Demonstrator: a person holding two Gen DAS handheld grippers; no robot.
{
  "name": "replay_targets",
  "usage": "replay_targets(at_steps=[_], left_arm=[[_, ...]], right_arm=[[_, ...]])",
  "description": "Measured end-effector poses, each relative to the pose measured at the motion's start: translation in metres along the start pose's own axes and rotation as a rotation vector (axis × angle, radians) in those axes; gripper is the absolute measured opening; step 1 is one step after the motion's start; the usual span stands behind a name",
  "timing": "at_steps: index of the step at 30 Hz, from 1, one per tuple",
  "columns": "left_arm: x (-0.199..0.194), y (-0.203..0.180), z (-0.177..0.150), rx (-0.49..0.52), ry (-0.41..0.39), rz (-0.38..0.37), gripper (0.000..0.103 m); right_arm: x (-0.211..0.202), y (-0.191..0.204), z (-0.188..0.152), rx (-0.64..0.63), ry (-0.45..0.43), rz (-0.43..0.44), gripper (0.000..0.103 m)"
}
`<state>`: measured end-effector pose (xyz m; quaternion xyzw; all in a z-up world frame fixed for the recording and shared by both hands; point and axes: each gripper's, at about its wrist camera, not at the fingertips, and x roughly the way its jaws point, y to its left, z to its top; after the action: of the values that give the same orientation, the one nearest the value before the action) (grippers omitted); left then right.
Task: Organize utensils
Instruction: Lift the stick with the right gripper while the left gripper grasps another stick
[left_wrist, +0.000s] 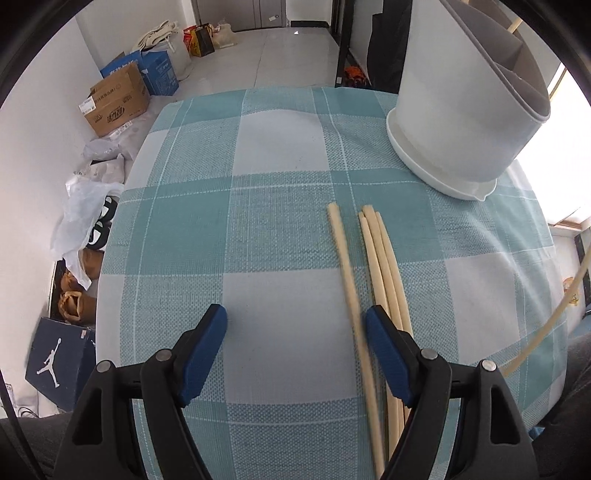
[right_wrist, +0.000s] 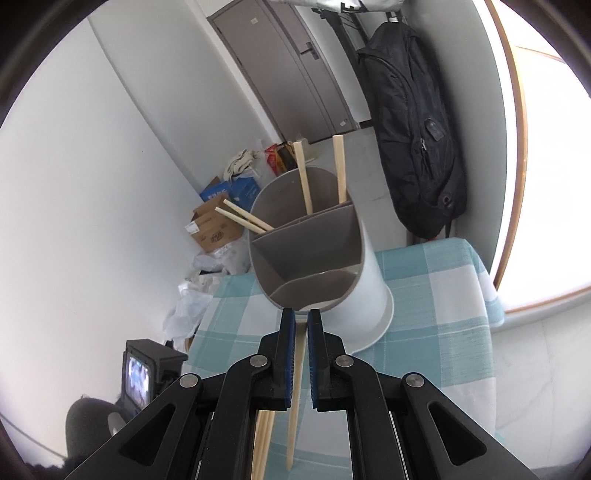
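A: So, table (left_wrist: 280, 155) first: checked cloth, white holder (right_wrist: 365, 280) at the far right, four sticks upright in its rear compartments, the front ones bare.

B: Right gripper (right_wrist: 301, 317)?

A: Jaws nearly closed, pinching one chopstick (right_wrist: 295, 406) near its top; it hangs down just short of the holder's rim. Best to raise the tip clear of the rim and stand it steeper before letting go.

B: Left gripper (left_wrist: 295, 321)?

A: Jaws wide apart, holding nothing, above the loose chopsticks (left_wrist: 380, 266). One stick runs between the pads, three lie under the right finger. Centre on that lone one, so the others stay put.
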<state>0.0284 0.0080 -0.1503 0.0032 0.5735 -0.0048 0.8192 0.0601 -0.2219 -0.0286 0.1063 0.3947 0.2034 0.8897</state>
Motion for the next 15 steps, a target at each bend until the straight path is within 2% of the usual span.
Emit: replay_targets(at_steps=[7,12,14,15], left_arm=[[0.010,0.010,0.021,-0.029,0.032,0.029,0.074],[0.012,-0.001,0.028,0.000,0.028,0.048,0.074],[0.014,-0.004,0.032,0.013,0.025,0.057,0.072],[0.013,-0.006,0.034,0.018,0.026,0.054,0.066]], right_arm=[[-0.012,-0.017,0.005,0.050,-0.029,0.018,0.006],[-0.013,-0.027,0.007,0.076,-0.027,0.024,0.006],[-0.014,-0.030,0.008,0.078,-0.028,0.024,0.006],[-0.014,-0.031,0.008,0.079,-0.030,0.027,0.006]])
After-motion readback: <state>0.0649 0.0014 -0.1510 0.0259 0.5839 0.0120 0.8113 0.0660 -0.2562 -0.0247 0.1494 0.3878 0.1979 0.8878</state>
